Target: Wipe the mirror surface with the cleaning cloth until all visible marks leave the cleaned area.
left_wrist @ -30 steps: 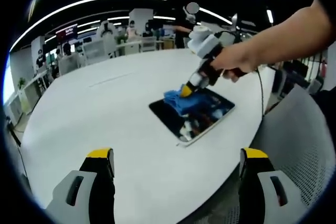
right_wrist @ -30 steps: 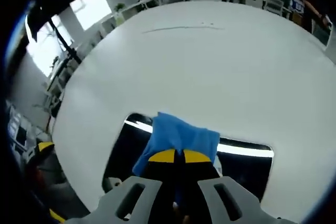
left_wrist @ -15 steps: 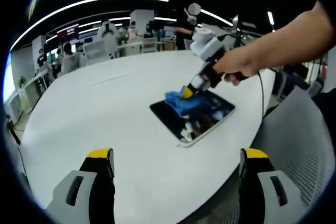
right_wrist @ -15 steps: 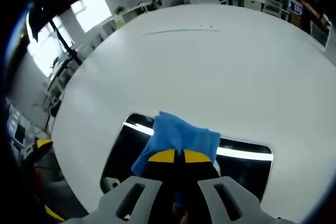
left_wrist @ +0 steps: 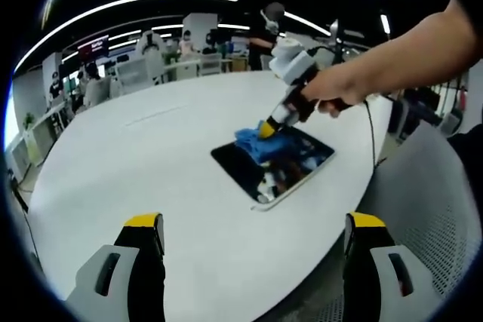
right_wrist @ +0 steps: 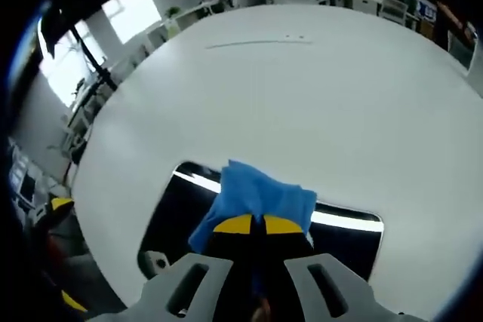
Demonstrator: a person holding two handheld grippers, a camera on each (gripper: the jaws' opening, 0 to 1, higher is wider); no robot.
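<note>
Your right claw (right_wrist: 250,225) is clamped on the blue cleaning cloth (right_wrist: 256,194), yellow tips pinched together over a bunched fold so the loose part spreads ahead of them and presses flat on the mirror (right_wrist: 181,201). The mirror lies on the white table (right_wrist: 302,96), near the edge closest to you, its dark glass reflecting the ceiling lights. In the left gripper view you angle the right claw (left_wrist: 266,129) steeply down, which looks meant to put weight on the cloth (left_wrist: 260,143) at the far end of the mirror (left_wrist: 275,164). Your left claw (left_wrist: 253,224) hangs with its jaws wide apart and holding nothing, back above the table edge, probably to keep everything in sight.
</note>
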